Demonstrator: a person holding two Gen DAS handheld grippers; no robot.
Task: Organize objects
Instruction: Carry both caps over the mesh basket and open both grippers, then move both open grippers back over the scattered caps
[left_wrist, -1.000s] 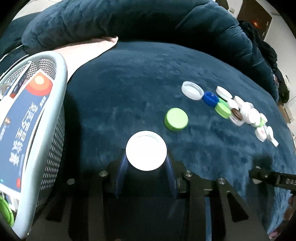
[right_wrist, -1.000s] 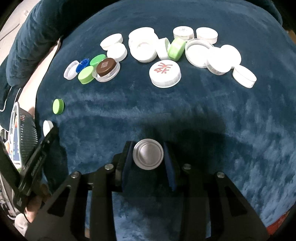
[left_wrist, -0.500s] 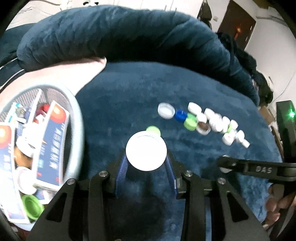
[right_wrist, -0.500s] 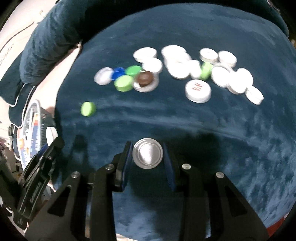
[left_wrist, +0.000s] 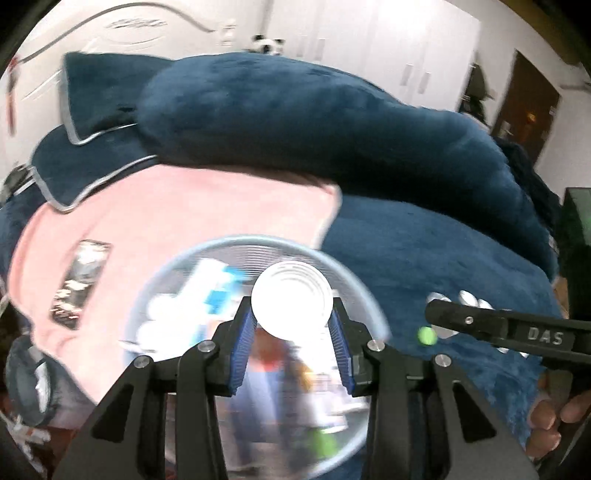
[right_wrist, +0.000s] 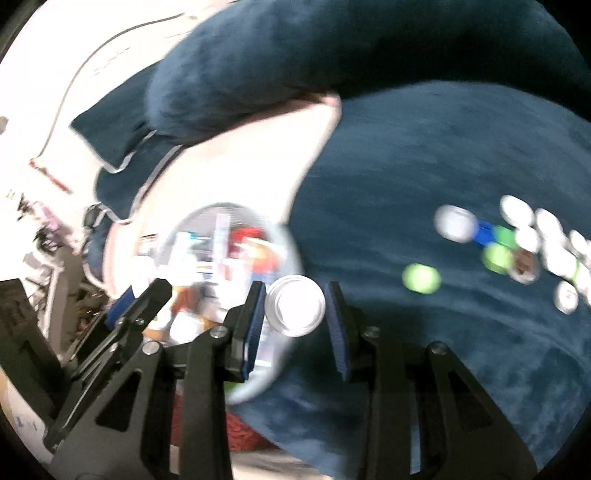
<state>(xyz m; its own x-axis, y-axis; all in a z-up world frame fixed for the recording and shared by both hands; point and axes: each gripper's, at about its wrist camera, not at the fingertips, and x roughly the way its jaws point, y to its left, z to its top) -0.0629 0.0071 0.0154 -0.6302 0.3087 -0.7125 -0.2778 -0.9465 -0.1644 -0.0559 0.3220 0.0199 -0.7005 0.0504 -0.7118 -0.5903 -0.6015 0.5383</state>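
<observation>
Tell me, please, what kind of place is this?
Most likely a bedroom at home: the caps lie on a dark blue plush blanket, piped pillows sit behind, and white cupboard doors line the wall.

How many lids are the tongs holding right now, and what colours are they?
White lid, in the left tongs: 1
Silver lid, in the right tongs: 1
Total: 2
</observation>
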